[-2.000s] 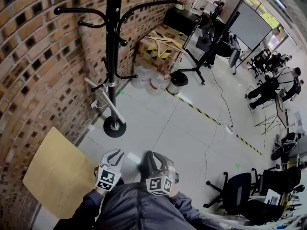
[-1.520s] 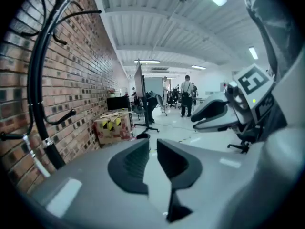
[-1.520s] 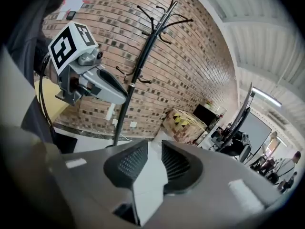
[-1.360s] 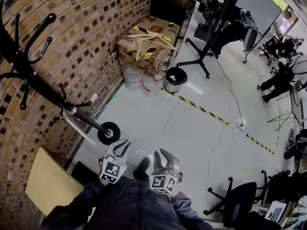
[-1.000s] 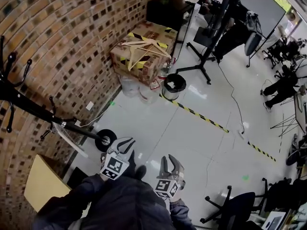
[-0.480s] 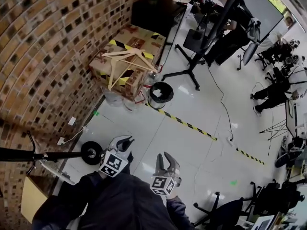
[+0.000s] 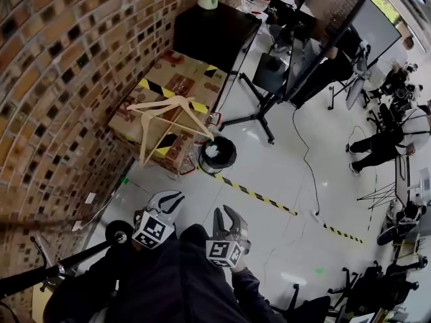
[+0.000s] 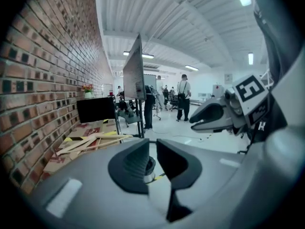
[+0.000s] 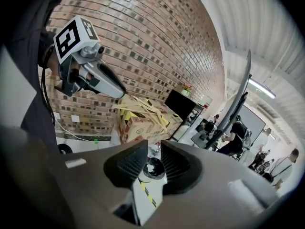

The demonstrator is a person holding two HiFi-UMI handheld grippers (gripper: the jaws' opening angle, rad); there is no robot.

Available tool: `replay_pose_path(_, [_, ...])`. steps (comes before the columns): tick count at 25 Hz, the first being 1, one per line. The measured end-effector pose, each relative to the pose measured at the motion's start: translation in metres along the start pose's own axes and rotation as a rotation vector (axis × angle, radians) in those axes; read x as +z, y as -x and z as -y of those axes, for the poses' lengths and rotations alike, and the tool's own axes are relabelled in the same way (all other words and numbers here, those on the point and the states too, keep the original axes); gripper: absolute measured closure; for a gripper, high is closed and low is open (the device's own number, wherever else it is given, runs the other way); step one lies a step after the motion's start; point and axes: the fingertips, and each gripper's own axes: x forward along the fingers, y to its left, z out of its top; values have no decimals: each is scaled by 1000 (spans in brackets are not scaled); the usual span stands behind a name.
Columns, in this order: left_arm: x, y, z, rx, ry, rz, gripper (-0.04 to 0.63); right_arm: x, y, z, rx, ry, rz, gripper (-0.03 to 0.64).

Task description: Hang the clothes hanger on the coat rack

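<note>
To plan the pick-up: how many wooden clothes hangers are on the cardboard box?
2 told apart, maybe more: the wooden clothes hangers lie crossed in one pile on the cardboard box beside the brick wall.

You hold two grippers, the left gripper (image 7: 172, 200) and the right gripper (image 7: 223, 212), and around you on the floor stand one coat rack (image 7: 120, 236), one cardboard box (image 7: 176, 79), one black bin (image 7: 217, 155), one black cabinet (image 7: 215, 36) and one tall screen stand (image 7: 266, 113). On the box top lie wooden clothes hangers (image 7: 155, 105), more than one, crossed so that you cannot count them exactly. One flower pot (image 7: 207, 2) stands at the cabinet's far corner.
</note>
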Motion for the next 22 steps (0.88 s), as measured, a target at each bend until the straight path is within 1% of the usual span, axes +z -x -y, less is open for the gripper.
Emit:
replay_pose_path(2, [6,-10,-25,14,-8,0,571,13,-27,7,27,9,11,525])
replay_pose_path(5, [9,-35,-66,61,9,-26,571,35,-71,21,93,20,46,521])
replay_pose_path(9, [10,-80,-114,110,42,-70,569,43,-142,51,161,23,75,511])
replay_pose_path(10, [11,-91,-127,127,53,-85,560,46,-161,58,184,27,76,505])
replay_pose_path(12, [20,-108,-157,171,51,-114,523,56,-196,70,233,41,84,490])
replay_pose_path(14, [29,-118,-187,219,53,-135,522,71,-228,79,282,54,99,488])
replay_pose_path(16, [34,-125,-212,256,72,-142,522,80,-260,83,328,73,101,486])
replay_pose_path(17, [36,-128,-223,269,82,-146,522,81,-277,83,351,83,93,484])
replay_pose_path(18, [36,-130,-230,279,91,-154,522,81,-294,82,377,88,82,467])
replay_pose_path(22, [17,-132,-242,293,149,-209,522,78,-348,72,462,77,34,459])
